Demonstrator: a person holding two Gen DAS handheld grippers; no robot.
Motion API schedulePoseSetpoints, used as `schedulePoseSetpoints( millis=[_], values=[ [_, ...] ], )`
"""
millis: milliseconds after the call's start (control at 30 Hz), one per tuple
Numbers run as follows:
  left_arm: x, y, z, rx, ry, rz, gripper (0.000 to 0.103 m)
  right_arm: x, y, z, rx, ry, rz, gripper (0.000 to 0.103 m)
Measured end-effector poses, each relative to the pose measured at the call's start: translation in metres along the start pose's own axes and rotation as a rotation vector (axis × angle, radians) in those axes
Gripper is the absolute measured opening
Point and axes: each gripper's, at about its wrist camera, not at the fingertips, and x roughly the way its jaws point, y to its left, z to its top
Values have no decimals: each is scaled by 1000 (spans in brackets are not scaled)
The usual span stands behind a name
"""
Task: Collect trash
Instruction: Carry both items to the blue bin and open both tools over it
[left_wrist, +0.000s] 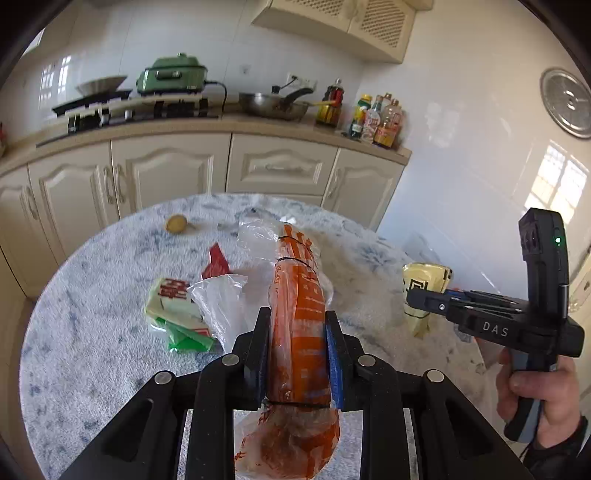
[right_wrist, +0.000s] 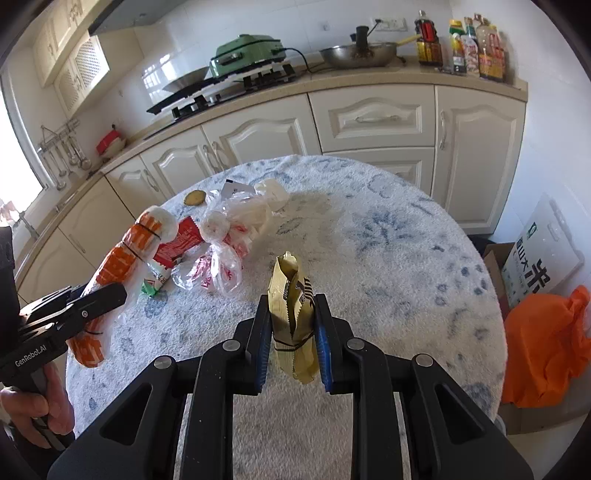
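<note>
- Looking down the left wrist camera: left gripper (left_wrist: 297, 354) is clamped on the orange wrapper (left_wrist: 301, 317), held up over the round table (left_wrist: 92, 332). Green packet (left_wrist: 177, 314) and clear bag (left_wrist: 218, 299) sit just left of it, and the near table edge has bare room.
- Right wrist camera: right gripper (right_wrist: 291, 343) is pinching the gold wrapper (right_wrist: 291, 314), lifted clear. Loose trash pile (right_wrist: 221, 236) sits far left; the table's right half out to the rim is free.
</note>
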Motion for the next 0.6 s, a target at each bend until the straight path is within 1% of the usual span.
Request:
schedulePoseSetpoints(
  millis=[233, 433, 600],
  values=[
    [-31, -37, -1, 56, -75, -29, 23, -41, 0, -2, -7, -67, 5, 21],
    [-44, -78, -1, 108, -112, -89, 23, -86, -7, -3, -16, -142, -19, 22],
    [-49, -123, 2, 156, -130, -152, 23, -135, -28, -11, 7, -214, -69, 21]
  ],
)
